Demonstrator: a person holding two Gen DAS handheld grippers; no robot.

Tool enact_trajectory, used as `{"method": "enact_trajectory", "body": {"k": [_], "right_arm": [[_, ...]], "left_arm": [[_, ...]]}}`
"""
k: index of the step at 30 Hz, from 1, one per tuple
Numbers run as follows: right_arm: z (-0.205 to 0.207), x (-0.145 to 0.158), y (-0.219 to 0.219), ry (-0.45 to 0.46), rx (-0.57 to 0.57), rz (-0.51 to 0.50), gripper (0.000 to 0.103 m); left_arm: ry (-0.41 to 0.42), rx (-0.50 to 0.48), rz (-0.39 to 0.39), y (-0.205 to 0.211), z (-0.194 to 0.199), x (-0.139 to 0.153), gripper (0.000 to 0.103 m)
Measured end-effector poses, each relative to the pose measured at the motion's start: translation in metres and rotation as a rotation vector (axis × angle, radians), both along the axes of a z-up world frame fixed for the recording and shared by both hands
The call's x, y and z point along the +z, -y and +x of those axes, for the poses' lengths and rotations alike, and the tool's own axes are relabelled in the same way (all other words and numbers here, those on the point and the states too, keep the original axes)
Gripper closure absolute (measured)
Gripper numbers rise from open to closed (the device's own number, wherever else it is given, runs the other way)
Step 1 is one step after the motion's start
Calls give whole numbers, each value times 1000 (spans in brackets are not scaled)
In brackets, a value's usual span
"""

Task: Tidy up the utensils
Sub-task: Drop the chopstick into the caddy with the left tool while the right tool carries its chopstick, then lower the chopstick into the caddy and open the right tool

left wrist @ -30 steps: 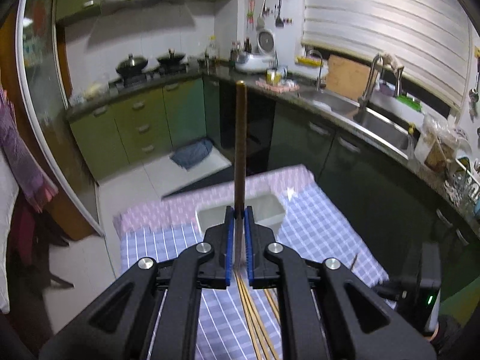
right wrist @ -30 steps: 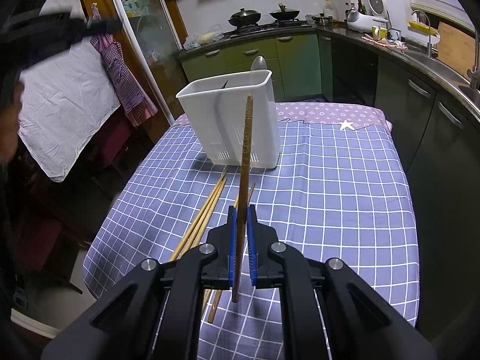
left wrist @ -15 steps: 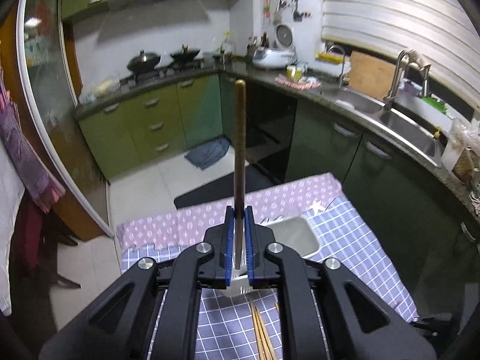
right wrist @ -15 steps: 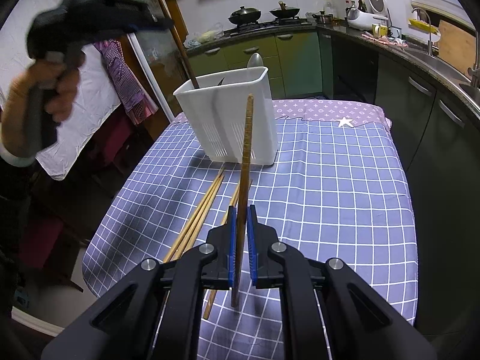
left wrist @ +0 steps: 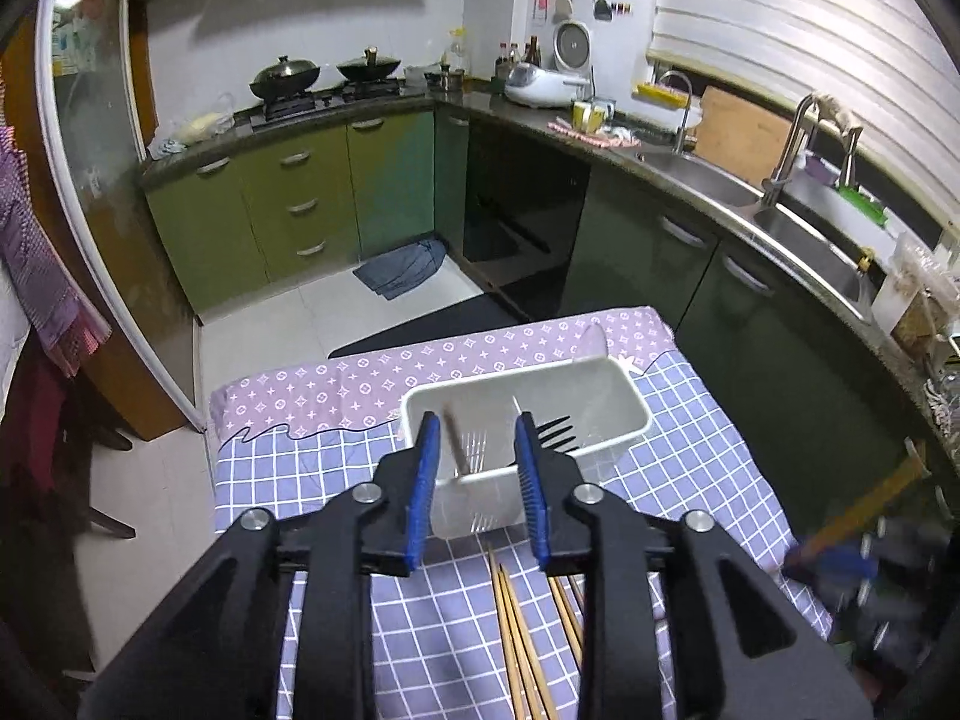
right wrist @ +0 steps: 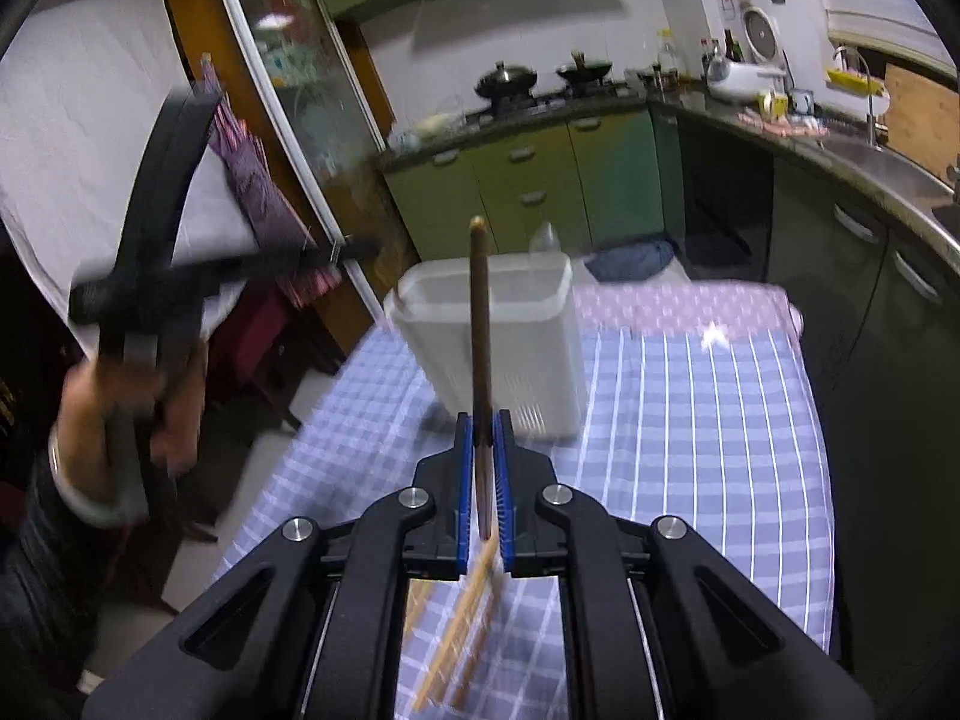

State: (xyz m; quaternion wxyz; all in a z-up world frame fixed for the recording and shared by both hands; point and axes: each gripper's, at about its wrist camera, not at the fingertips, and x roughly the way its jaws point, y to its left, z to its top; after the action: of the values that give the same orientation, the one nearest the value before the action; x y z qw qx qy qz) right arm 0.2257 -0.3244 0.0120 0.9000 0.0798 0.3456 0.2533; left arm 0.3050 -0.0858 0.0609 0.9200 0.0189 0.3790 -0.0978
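Chopstick (left wrist: 454,443) inside bin (left wrist: 624,387) under left claw (left wrist: 477,483); right view hides it.

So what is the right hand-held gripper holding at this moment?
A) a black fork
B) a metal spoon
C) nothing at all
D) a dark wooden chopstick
D: the right hand-held gripper has its blue pads shut on a dark wooden chopstick that stands upright in front of the white utensil bin.

A table under a blue checked cloth (left wrist: 708,480) carries a white utensil caddy (left wrist: 618,402) toward twelve o'clock and loose wooden chopsticks (left wrist: 522,648) lying flat at six o'clock.
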Motion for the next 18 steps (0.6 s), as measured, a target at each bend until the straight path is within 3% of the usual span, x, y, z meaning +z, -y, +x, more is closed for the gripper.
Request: {"method": "enact_trajectory", "body": {"k": [6,11,15,18], "right_arm": [[27,58,1,92,-31,70,95],[56,97,5,163,-88,113,95],[87,105,4,176,-150,84,95],[113,87,-3,116,-162,42,95]], "left_arm": [[15,1,-7,-17,-34,4,73],[-24,-12,-23,-24,-57,-10,73],[-57,-24,-25,-27,-70,-23,73],[-91,-32,-27,-27,-73,-35,73]]}}
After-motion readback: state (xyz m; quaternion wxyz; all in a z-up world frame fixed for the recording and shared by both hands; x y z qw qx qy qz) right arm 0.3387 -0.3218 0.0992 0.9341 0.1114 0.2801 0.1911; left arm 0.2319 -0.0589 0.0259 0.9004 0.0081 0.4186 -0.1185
